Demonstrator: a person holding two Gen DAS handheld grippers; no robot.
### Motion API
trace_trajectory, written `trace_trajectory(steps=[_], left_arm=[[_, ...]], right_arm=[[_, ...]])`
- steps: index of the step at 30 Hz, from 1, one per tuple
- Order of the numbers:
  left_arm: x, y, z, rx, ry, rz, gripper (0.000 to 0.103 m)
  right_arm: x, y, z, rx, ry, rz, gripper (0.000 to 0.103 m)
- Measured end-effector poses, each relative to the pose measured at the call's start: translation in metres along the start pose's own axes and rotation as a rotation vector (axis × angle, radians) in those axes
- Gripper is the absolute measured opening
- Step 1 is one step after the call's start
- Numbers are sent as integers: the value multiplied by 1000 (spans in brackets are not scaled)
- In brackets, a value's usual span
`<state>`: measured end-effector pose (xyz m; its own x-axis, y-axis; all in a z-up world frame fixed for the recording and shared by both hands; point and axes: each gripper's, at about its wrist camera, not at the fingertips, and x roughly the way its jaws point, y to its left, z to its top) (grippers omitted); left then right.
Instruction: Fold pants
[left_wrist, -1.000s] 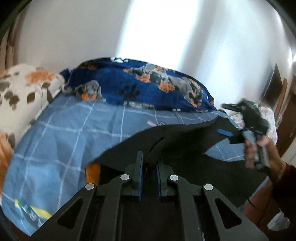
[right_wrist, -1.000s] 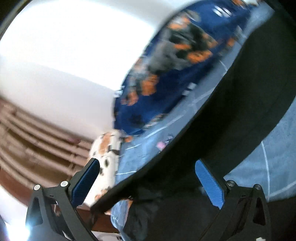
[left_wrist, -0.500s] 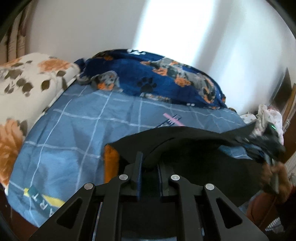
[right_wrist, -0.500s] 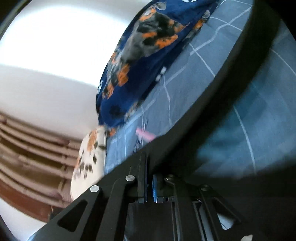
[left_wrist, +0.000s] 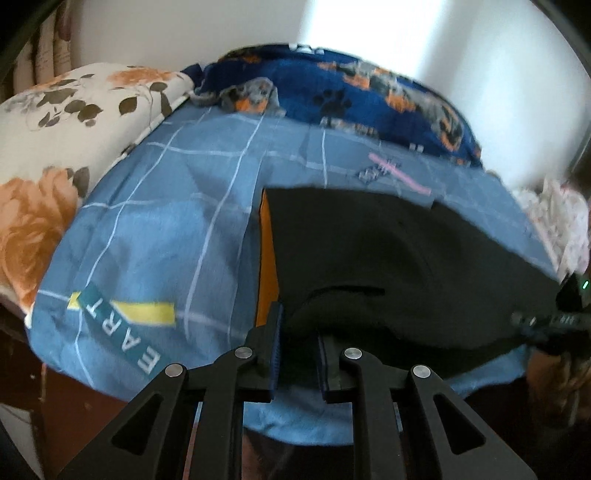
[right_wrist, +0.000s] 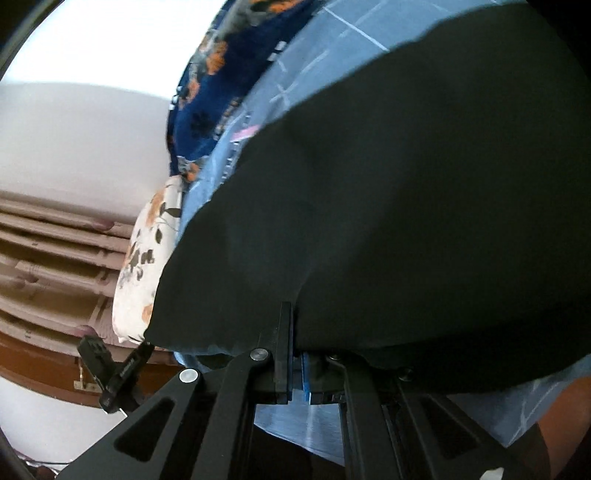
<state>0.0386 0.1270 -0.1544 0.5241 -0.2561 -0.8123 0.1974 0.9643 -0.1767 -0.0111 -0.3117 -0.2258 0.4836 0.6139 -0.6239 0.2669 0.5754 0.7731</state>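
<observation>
Looking along our left gripper (left_wrist: 299, 343), we see its two blue-padded fingers drawn close together, pinching a bunched fold of the black pants (left_wrist: 388, 266) right at the near edge of the bed. Our right gripper (right_wrist: 297, 363) is likewise closed down to a narrow slit, clamped on the near hem of the same pants; its jaws have just been closing onto that cloth. From both grips the black fabric spreads away from us over the blue checked bedsheet (left_wrist: 166, 229), lying fairly flat with one long ridge across its middle. An orange lining (left_wrist: 266, 258) shows as a thin strip along the pants' left edge. In the left view the right gripper appears at the far right edge, dark with a small green light. To the left of the pants the sheet is open as far as the mattress edge, where a printed teal and yellow label (left_wrist: 118, 317) sits near the corner. Beyond the pants' far edge a band of bare sheet carries a small pink mark (left_wrist: 399, 177). Farther back lie a white pillow with orange flowers (left_wrist: 74, 122) on the left and a rumpled dark blue blanket with paw prints (left_wrist: 332, 96) against the pale wall (left_wrist: 461, 44).
</observation>
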Motion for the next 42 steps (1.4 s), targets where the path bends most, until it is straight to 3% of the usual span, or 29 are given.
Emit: trace_trajectory(steps=[6, 11, 14, 16, 20, 24, 27, 31, 34, 38, 42], left_arm=[[-6, 27, -9, -87, 33, 90, 18], [-42, 46, 2, -167, -69, 177, 19], [-50, 22, 15, -104, -110, 143, 19], [-45, -5, 21, -57, -113, 74, 21], [-4, -69, 19, 80, -24, -36, 22], [33, -101, 4, 151, 78, -65, 22], [48, -99, -2, 105, 126, -75, 22], [53, -86, 0, 53, 140, -80, 22], [55, -83, 1, 44, 140, -71, 23], [57, -81, -1, 40, 135, -56, 24], [55, -79, -2, 47, 132, -49, 24]], right_arm=[[-5, -1, -9, -21, -2, -23, 5], [-7, -6, -15, -4, 1, -16, 5], [-6, -9, -16, 3, 6, -9, 5], [-5, -14, -15, 25, 9, 13, 5], [-8, -25, -16, 86, 4, 86, 7], [-27, -41, -10, 137, -43, 140, 12], [-62, -74, 5, 217, -123, 151, 18], [-130, -141, 32, 339, -321, 146, 12], [-200, -197, 48, 406, -508, 71, 5], [-265, -254, 47, 515, -664, 42, 2], [-300, -281, 42, 558, -735, 34, 2]])
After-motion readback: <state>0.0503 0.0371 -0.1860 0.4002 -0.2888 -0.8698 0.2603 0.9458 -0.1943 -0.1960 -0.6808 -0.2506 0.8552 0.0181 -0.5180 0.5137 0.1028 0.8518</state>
